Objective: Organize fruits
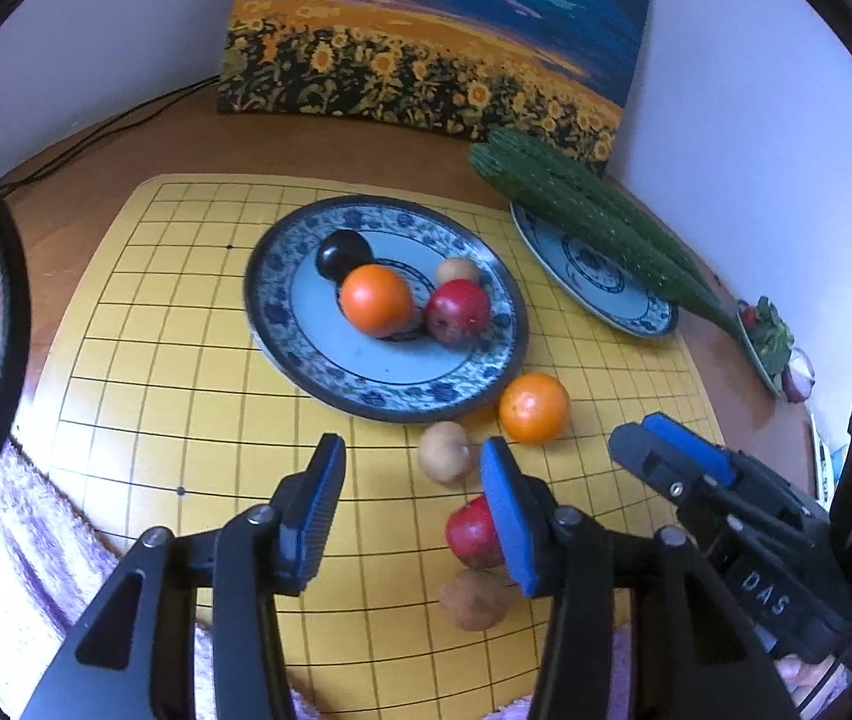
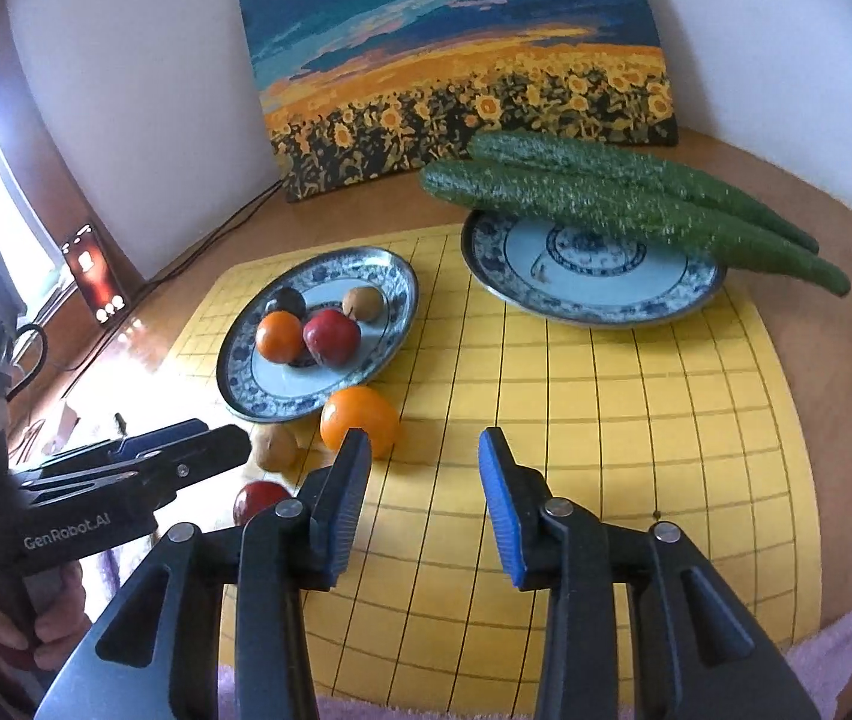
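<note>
A blue-patterned plate [image 1: 306, 354] on the yellow grid mat [image 1: 186, 360] holds an orange [image 1: 376, 300], a red apple [image 1: 458, 311], a dark plum [image 1: 342, 252] and a small tan fruit [image 1: 457, 270]. Loose on the mat lie an orange [image 1: 533, 408], a tan fruit [image 1: 445, 451], a red apple [image 1: 474, 534] and a brown fruit [image 1: 474, 600]. My left gripper [image 1: 411, 507] is open and empty, just left of the loose apple. My right gripper [image 2: 426, 498] is open and empty, hovering over the mat right of the loose orange [image 2: 359, 420].
A second plate [image 2: 591, 294] at the back right carries two long cucumbers [image 2: 606, 198]. A sunflower painting [image 2: 462, 60] leans on the wall. A small dish with greens [image 1: 771, 339] sits at the far right. A phone [image 2: 93, 276] stands at the left.
</note>
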